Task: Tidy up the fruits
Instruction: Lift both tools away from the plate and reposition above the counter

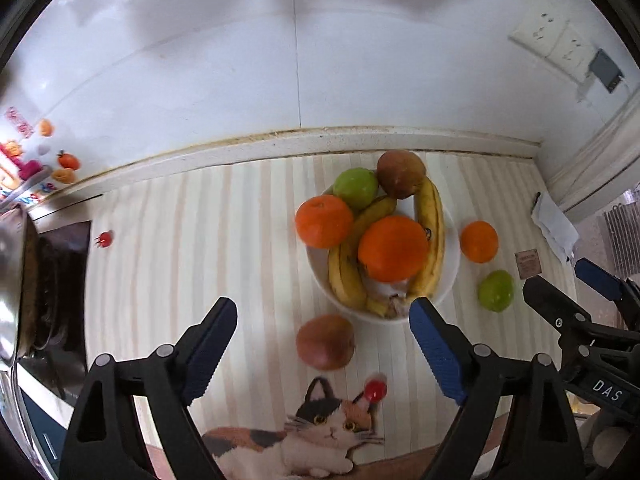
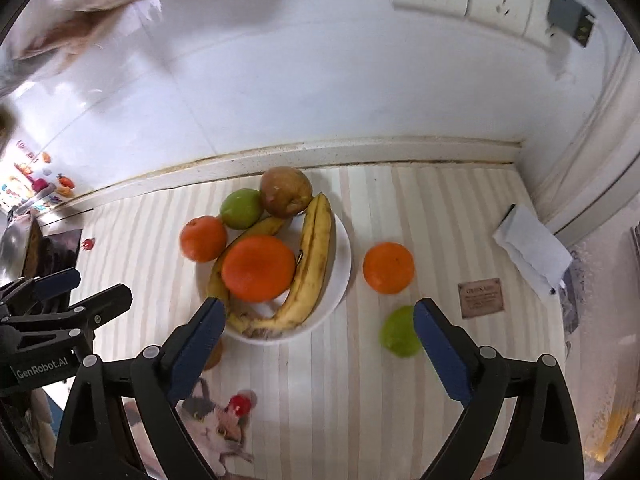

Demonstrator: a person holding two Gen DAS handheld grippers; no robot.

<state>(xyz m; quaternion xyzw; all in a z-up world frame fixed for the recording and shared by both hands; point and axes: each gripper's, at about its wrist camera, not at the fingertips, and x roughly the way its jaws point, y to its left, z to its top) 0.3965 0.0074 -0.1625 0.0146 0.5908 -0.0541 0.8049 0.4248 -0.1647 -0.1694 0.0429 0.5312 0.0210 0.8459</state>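
Striped mat (image 1: 224,264) under heaped white bowl (image 1: 451,268), seemingly ceramic.

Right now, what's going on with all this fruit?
A person is sorting fruit with two handheld grippers. Both the left gripper and the right gripper hang open and empty above the striped mat. The white bowl already holds bananas, two oranges, a green apple and a reddish apple. Still loose on the mat: an orange, a green apple and a reddish apple.

Right hand-held gripper (image 2: 320,322) agape, empty — over bowl (image 2: 340,276), loose orange (image 2: 388,267).
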